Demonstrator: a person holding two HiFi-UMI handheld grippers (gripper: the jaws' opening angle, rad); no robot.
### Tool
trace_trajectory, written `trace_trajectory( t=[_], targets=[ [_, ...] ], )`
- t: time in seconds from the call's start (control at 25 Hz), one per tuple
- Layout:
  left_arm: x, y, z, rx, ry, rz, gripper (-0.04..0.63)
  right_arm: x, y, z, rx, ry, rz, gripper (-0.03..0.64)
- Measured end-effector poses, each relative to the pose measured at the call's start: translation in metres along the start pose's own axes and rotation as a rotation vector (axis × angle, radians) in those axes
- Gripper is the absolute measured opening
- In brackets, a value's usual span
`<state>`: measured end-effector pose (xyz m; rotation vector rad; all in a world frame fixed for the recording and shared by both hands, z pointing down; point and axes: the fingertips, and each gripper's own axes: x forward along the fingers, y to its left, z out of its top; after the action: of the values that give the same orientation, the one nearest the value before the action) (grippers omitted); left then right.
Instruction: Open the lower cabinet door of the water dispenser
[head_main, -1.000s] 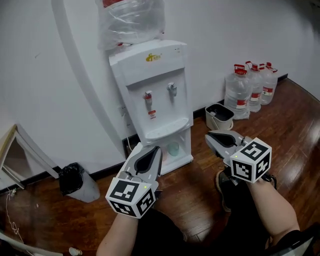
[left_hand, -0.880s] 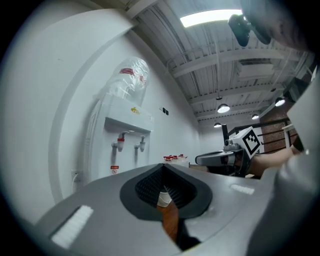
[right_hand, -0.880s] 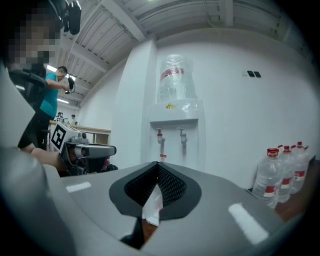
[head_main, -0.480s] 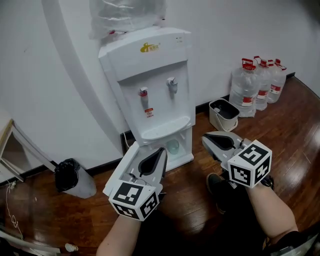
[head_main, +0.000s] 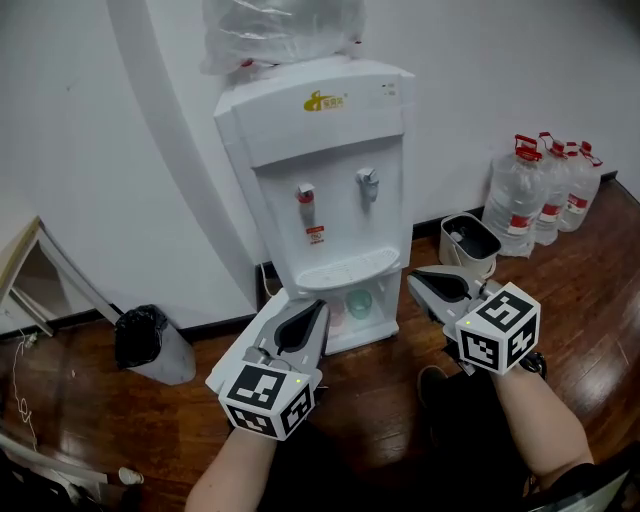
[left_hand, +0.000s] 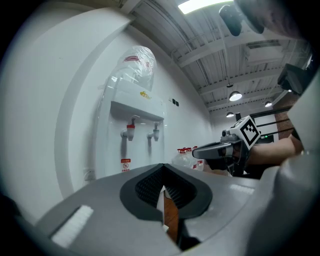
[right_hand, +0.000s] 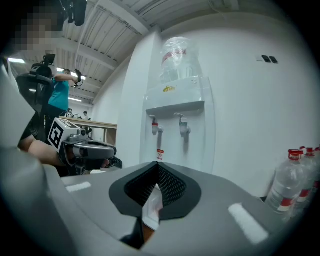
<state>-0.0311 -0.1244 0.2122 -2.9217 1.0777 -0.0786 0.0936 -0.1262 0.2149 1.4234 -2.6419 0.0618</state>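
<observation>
Bottles (head_main: 520, 195), bin (head_main: 470, 255) beside water dispenser (head_main: 330, 190); left hand-held gripper (head_main: 318, 310), right hand-held gripper (head_main: 415, 282) closed, empty.

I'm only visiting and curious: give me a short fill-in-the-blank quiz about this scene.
1. The left gripper and the right gripper both have their jaws ___, holding nothing.
2. The water dispenser has two taps; the one at the head view's left is ___.
3. A ___ cup stands in its lower cabinet.
4. The trash bin by the wall is lined with a ___ bag.
Missing words: shut; red; green; black.
</observation>
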Motion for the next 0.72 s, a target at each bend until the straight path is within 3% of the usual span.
trace_trajectory(
  t=[0.2,0.4,0.6,0.72],
  targets=[
    [-0.002,0.01,-0.001,-0.003,0.008,0.037,0.003,0.018,-0.002,0.001,-0.019,-0.003,0.052,0.003],
    [0.004,0.011,0.009,0.005,0.034,-0.001,0.006,0.023,0.001,0.003,-0.026,-0.009,0.102,0.003],
    [0.01,0.012,0.035,0.123,0.035,-0.045,0.008,0.024,0.0,0.011,-0.063,-0.02,0.12,0.003],
    [0.012,0.014,0.046,0.079,-0.006,-0.063,0.008,0.026,-0.007,0.009,-0.103,-0.008,0.096,0.003]
  ],
)
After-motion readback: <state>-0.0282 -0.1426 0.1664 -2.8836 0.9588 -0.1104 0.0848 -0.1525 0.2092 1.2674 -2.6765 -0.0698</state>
